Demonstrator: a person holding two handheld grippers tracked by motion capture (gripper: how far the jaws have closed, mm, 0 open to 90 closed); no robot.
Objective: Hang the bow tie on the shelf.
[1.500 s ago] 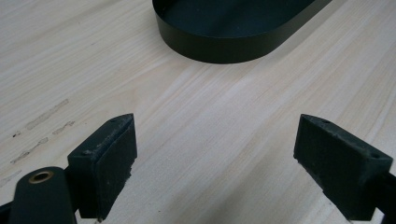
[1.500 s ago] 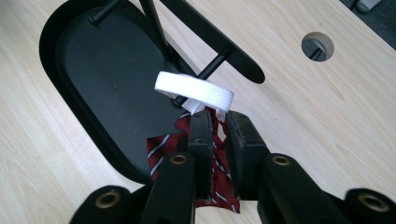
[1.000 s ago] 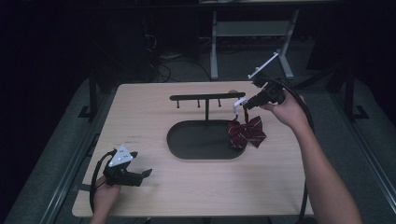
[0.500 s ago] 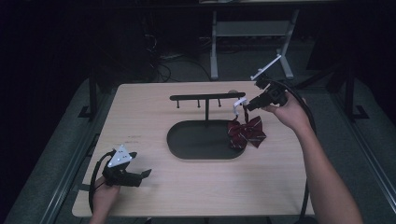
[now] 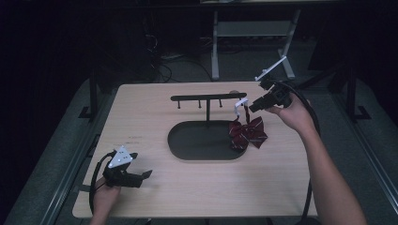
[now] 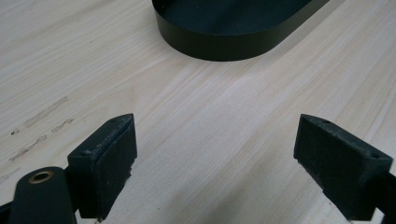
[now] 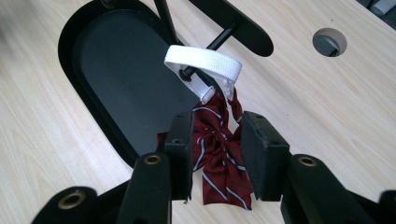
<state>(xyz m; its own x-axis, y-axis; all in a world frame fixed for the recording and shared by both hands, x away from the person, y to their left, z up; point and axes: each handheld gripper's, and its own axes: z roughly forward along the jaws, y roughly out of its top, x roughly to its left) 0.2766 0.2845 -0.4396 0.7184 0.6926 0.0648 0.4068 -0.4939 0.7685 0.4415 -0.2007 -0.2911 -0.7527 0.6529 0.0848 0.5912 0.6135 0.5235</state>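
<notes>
Right tool (image 7: 217, 154) at far right of worktop (image 5: 155, 117), jaws just opening, parted either side of red striped bow tie (image 7: 219, 158), pads not pressing it. Bow tie's white strap (image 7: 205, 63) looped over right-hand peg of black rack (image 5: 208, 98), bow dangling at right end of oval black tray (image 5: 187, 145). Left tool (image 6: 215, 158) near left corner, resting low on worktop, jaws spread wide, nothing between

left gripper (image 5: 141, 177): low near table edge, jaws wide apart, nothing between | right gripper (image 5: 251, 107): arm extended forward, jaws just been opening, part-spread, pads not pressing
</notes>
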